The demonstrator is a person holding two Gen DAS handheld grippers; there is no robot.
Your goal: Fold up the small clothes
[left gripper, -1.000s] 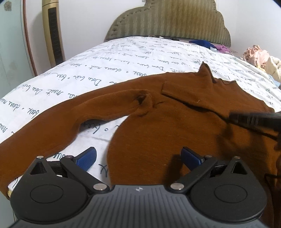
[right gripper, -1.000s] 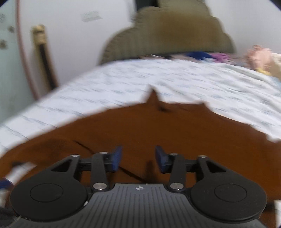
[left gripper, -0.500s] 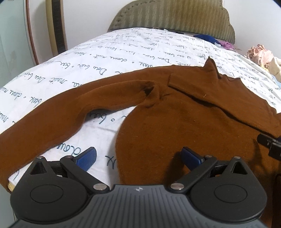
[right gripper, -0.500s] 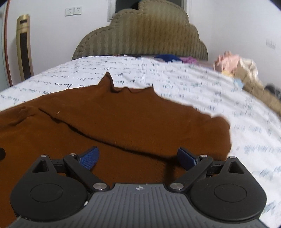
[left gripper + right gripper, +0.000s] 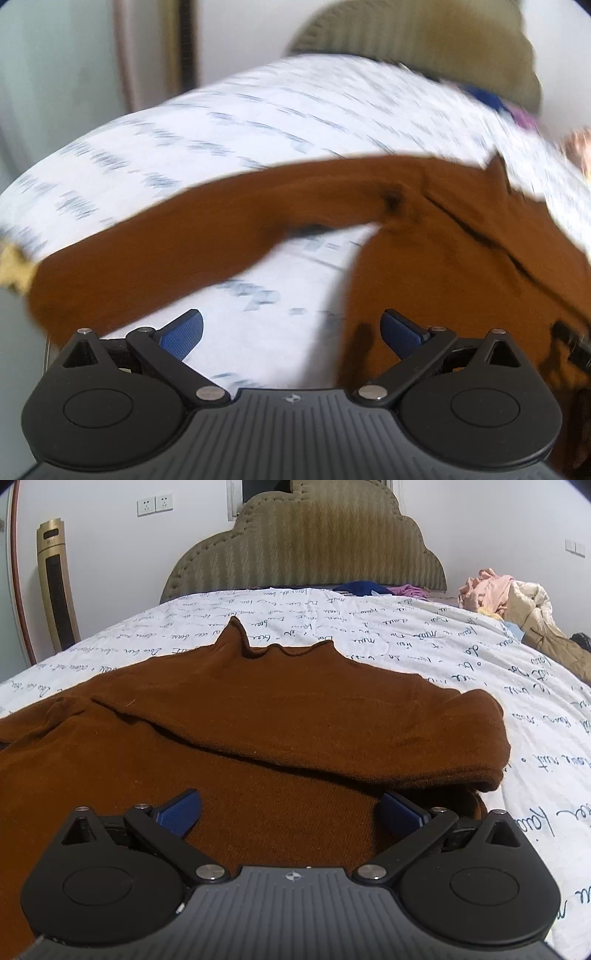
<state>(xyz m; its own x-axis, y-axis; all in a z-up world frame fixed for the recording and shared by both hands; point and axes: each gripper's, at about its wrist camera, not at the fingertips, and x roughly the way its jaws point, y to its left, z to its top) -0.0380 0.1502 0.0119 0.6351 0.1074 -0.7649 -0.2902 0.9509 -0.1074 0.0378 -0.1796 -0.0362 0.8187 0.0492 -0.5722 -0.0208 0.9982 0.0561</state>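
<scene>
The brown sweater (image 5: 258, 720) lies flat on the white bedsheet (image 5: 424, 635), filling the lower left of the right wrist view. Its folded sleeve ends at right, bare sheet beyond. The right gripper (image 5: 290, 812) is opening wide, pinching nothing. The left gripper (image 5: 291, 332) gapes wide and holds nothing.

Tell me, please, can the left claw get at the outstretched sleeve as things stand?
Probably yes: the left claw is open, and the sleeve lies flat on the sheet just ahead to its left with nothing over it.

A bed (image 5: 424, 627) with a script-printed white sheet meets a scalloped olive headboard (image 5: 306, 550) at the far white wall (image 5: 110, 546); a gold tower fan (image 5: 57, 587) stands left.
</scene>
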